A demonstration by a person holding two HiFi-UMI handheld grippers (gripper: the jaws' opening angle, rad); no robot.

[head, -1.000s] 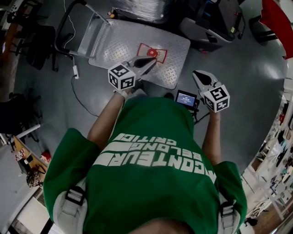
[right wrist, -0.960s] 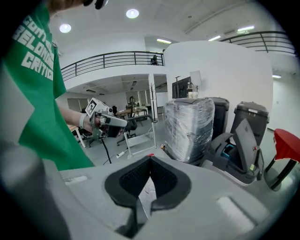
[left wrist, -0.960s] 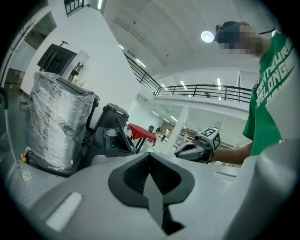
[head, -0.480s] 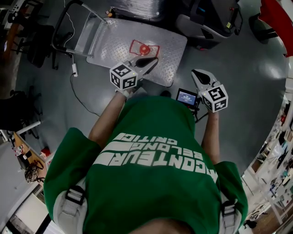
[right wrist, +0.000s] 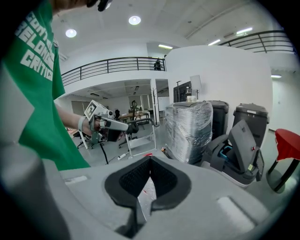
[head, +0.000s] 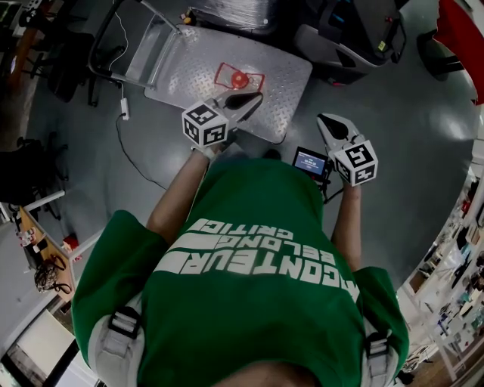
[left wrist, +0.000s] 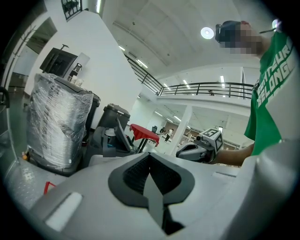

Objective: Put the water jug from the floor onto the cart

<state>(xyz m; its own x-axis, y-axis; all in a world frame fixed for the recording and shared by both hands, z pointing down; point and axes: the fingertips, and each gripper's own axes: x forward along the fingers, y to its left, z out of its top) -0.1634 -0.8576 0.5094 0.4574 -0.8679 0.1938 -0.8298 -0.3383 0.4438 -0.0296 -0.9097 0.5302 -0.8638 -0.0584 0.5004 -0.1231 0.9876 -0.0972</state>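
The water jug (head: 239, 78), clear with a red cap and red edges, stands on the diamond-plate deck of the cart (head: 189, 68), seen from above in the head view. My left gripper (head: 253, 97) is shut and empty. Its tip hovers over the cart's near edge, just short of the jug. My right gripper (head: 327, 121) is also shut and empty, held over the grey floor to the right of the cart. The left gripper view shows its own jaws (left wrist: 150, 155) closed and the right gripper (left wrist: 199, 149) beyond. In the right gripper view the closed jaws (right wrist: 150, 160) point towards the cart.
The cart's folding handle (head: 113, 38) rises at its far left. A film-wrapped bin (head: 227, 11) and a grey machine (head: 355, 38) stand behind the cart. A cable (head: 125, 113) trails across the floor on the left. A small screen (head: 308, 162) sits by my waist.
The cart and jug have shifted slightly up and left in the head view relative to both grippers. Both grippers stay shut and empty.
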